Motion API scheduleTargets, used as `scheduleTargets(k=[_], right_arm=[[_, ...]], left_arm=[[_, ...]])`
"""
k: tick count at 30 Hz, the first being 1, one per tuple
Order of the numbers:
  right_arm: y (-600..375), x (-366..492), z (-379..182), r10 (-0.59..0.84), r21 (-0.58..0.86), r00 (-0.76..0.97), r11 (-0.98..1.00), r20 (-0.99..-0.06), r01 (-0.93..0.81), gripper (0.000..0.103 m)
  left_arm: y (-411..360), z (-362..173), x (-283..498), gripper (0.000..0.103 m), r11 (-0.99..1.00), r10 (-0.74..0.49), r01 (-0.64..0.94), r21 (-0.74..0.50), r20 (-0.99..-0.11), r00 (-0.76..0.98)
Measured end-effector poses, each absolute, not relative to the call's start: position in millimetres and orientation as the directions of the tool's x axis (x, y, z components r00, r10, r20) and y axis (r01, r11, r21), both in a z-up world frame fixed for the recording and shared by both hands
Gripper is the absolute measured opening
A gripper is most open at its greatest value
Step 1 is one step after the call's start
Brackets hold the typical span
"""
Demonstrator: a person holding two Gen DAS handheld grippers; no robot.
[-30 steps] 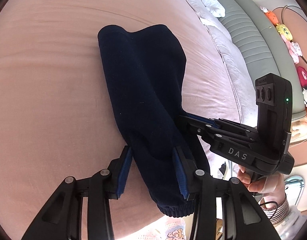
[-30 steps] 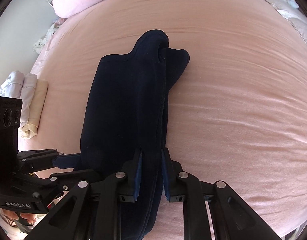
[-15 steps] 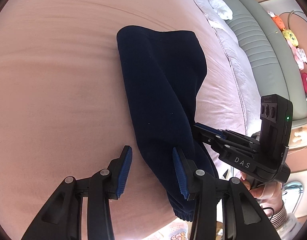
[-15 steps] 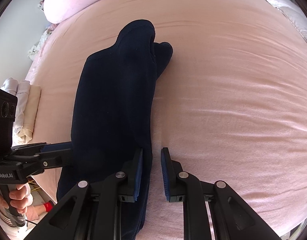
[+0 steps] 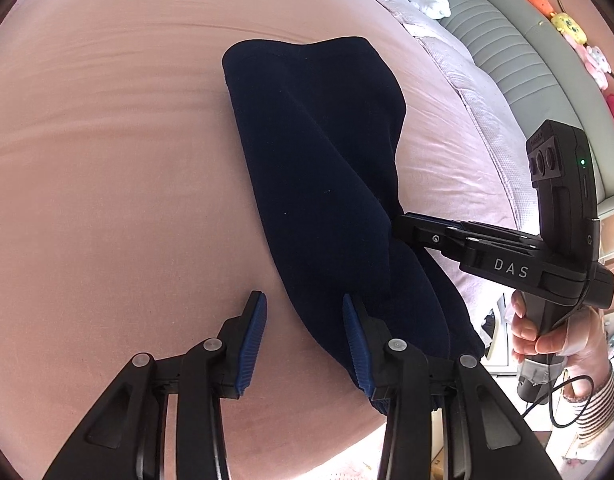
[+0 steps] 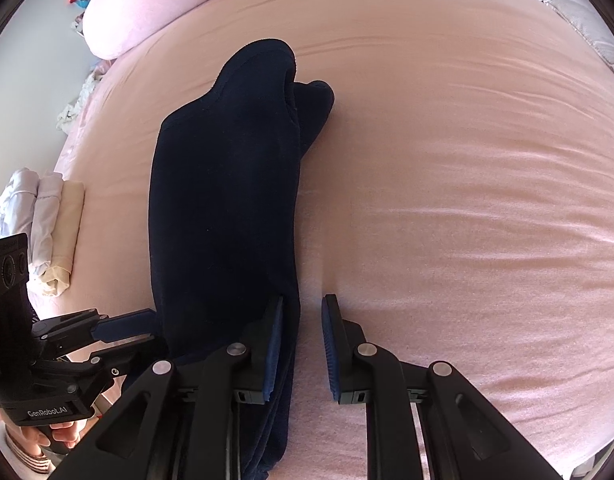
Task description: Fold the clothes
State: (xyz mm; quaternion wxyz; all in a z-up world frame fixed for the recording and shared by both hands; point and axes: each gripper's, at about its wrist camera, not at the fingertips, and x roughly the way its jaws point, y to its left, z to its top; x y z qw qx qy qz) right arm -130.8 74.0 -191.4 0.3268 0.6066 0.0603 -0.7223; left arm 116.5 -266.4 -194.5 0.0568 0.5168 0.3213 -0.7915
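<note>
A dark navy garment point(image 5: 323, 168) lies folded lengthwise in a long strip on the pink bed sheet point(image 5: 107, 160); it also shows in the right wrist view point(image 6: 223, 200). Its near end hangs over the bed's front edge. My left gripper point(image 5: 303, 344) is open, its jaws straddling the strip's left edge near the cuff end. My right gripper point(image 6: 303, 340) is open at the strip's right edge, gripping nothing. In the left wrist view the right gripper's fingers point(image 5: 423, 236) touch the strip's right side. The left gripper's fingers point(image 6: 123, 322) reach the strip's left side.
A stack of folded light clothes point(image 6: 47, 232) lies at the bed's left edge. A pink pillow point(image 6: 155, 4) sits at the far left corner. A grey padded headboard point(image 5: 507, 40) with plush toys point(image 5: 567, 28) runs along the right. Bare sheet point(image 6: 467, 200) spreads right of the garment.
Both grippers let go of the garment and drew back toward its near end. The right gripper's jaws opened wider. The garment now lies flat on the sheet.
</note>
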Motion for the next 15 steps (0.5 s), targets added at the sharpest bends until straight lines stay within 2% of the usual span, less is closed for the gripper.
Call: scheduleTargets(k=[2, 4, 5, 6, 9, 15], right_arm=[[78, -127, -190, -0.41, 0.318, -0.045, -0.769, -0.911, 0.555, 0.02], [84, -125, -188, -0.429, 0.345, -0.03, -0.764, -0.903, 0.545, 0.023], [88, -125, -188, -0.443, 0.366, -0.019, -0.764, -0.896, 0.531, 0.027], [92, -125, -186, -0.458, 0.388, -0.009, -0.763, -0.889, 0.517, 0.036], [105, -123, -184, -0.511, 0.459, 0.025, -0.75, -0.859, 0.476, 0.054], [70, -122, -176, -0.531, 0.489, 0.018, -0.767, -0.847, 0.416, 0.056]], left_arm=[[-262, -191, 113, 0.037, -0.814, 0.221, 0.405, -0.417, -0.866, -0.449], [-259, -188, 110, 0.043, -0.843, 0.187, 0.391, -0.37, -0.882, -0.433], [-258, -186, 109, 0.05, -0.856, 0.16, 0.392, -0.338, -0.892, -0.422], [-257, -184, 108, 0.059, -0.867, 0.132, 0.393, -0.307, -0.902, -0.412], [-260, -181, 108, 0.064, -0.86, 0.12, 0.414, -0.298, -0.907, -0.404], [-264, -173, 113, 0.064, -0.844, 0.114, 0.431, -0.319, -0.892, -0.436]])
